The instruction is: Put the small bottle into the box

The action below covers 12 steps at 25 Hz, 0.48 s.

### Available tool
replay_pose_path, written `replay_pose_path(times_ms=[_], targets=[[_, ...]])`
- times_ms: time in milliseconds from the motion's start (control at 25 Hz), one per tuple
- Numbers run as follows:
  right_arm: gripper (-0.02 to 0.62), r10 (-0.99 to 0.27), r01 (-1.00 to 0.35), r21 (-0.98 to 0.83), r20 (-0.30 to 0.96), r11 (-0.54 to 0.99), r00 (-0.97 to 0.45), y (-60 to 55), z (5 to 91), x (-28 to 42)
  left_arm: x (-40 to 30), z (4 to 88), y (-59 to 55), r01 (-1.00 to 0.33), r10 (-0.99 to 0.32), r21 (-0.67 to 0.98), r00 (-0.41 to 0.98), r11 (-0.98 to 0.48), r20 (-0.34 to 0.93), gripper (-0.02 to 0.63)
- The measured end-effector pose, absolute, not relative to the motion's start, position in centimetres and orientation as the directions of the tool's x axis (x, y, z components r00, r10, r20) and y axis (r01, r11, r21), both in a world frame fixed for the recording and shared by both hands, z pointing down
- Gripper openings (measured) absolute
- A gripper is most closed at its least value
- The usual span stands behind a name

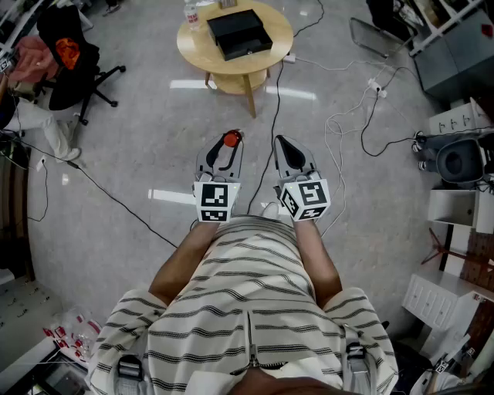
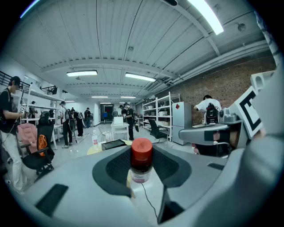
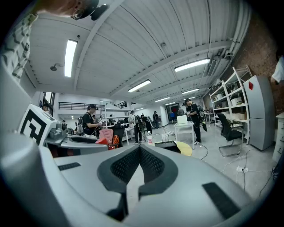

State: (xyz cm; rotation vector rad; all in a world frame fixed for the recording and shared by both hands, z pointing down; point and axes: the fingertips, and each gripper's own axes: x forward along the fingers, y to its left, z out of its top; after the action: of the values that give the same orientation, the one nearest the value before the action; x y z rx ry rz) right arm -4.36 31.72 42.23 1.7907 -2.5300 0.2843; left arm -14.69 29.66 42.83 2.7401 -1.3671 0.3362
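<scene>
A small clear bottle with a red cap [image 1: 231,139] stands upright between the jaws of my left gripper [image 1: 228,145], which is shut on it. In the left gripper view the bottle [image 2: 141,165] fills the gap between the dark pads. My right gripper [image 1: 280,143] is beside it, jaws closed together with nothing in them; its pads meet at the tip [image 3: 140,150]. The black open box [image 1: 239,33] lies on a round wooden table [image 1: 197,48] far ahead on the floor. That box [image 2: 114,144] also shows beyond the bottle, and in the right gripper view as the box [image 3: 165,145].
A water bottle [image 1: 191,14] stands on the table's left edge. An office chair draped with clothes [image 1: 71,55] is at the far left. Cables [image 1: 363,116] trail over the floor at the right, near white shelving [image 1: 455,208]. Several people stand in the background.
</scene>
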Motion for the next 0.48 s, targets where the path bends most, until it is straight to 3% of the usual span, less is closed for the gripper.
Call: replay_pose_path(times_ms=[480], targets=[[0.018,-0.92,-0.918,-0.161,0.098,0.362,-0.38,32.0,41.9,-2.9,-13.0,42.9,30.1,-0.803,-0.788,-0.038,0.574,-0.595,0.221,0.15]])
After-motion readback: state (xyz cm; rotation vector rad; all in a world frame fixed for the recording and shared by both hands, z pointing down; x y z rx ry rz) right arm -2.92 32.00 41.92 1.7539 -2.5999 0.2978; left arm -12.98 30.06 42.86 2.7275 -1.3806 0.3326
